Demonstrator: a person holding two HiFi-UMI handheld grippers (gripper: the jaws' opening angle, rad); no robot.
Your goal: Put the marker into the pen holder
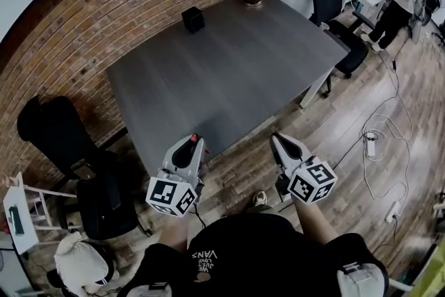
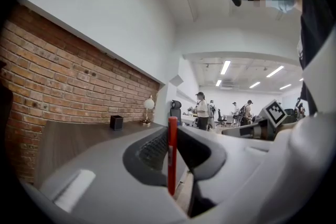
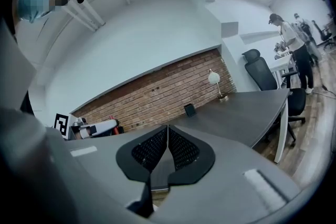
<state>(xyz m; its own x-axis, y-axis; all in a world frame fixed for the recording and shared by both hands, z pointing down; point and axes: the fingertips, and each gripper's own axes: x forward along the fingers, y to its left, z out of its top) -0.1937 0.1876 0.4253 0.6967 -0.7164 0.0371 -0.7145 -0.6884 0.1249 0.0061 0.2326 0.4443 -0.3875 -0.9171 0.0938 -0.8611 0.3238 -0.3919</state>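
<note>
Marker (image 2: 172, 152): clamped in left gripper (image 1: 195, 142); right gripper (image 1: 277, 140) jaws together, empty; pen holder (image 1: 193, 19) well apart across table (image 1: 236, 73), insertion pending

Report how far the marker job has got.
Done: the red marker is picked up, clamped upright in the left gripper. In hand: that gripper hangs at the near edge of the table; the right gripper is shut and empty. Left: carry the marker across to the black pen holder at the far side and drop it in.
</note>
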